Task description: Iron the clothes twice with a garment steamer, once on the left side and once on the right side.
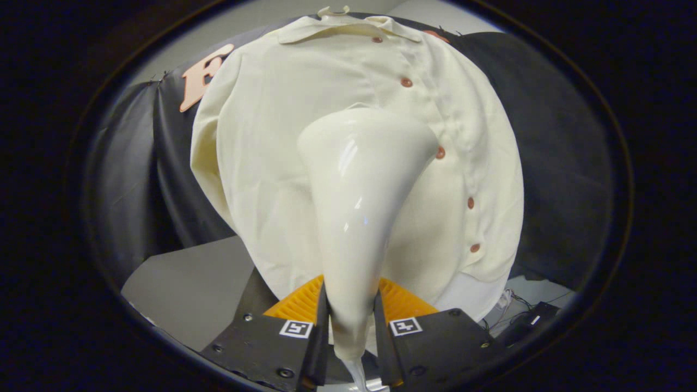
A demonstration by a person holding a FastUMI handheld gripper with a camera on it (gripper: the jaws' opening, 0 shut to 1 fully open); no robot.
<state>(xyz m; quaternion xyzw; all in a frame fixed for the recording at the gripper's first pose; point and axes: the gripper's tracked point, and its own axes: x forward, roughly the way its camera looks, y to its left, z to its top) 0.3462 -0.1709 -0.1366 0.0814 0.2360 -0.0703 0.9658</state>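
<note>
Shirt (pixel 261 163) is the biggest thing ahead: a cream, button-front garment hanging from its collar against the dark booth wall (pixel 550 163), with a row of reddish buttons (pixel 440 153) running down its placket. Below it, a grey desk (pixel 190 283) is showing past the hem, and some cables (pixel 523 305) are lying at the far side.

In front of the shirt, the white garment steamer (pixel 359 201) is rising from between the fingers, its narrow handle widening into a broad head that is sitting close to the cloth, just beside the button line; whether it is touching the fabric cannot be told. The hand-held gripper (pixel 351 326) is clamped on the steamer's handle, both fingers pressing its sides.

Judging by the head's place near the shirt's middle and to the one side of the placket, a pass over one half seems to be under way. The next move likely calls for keeping the head flat to the cloth while travelling along that half, then crossing the buttons for the other.

No brand or readable writing is showing on the steamer or shirt; two small square coded markers (pixel 405 326) are sitting on the fingers.
</note>
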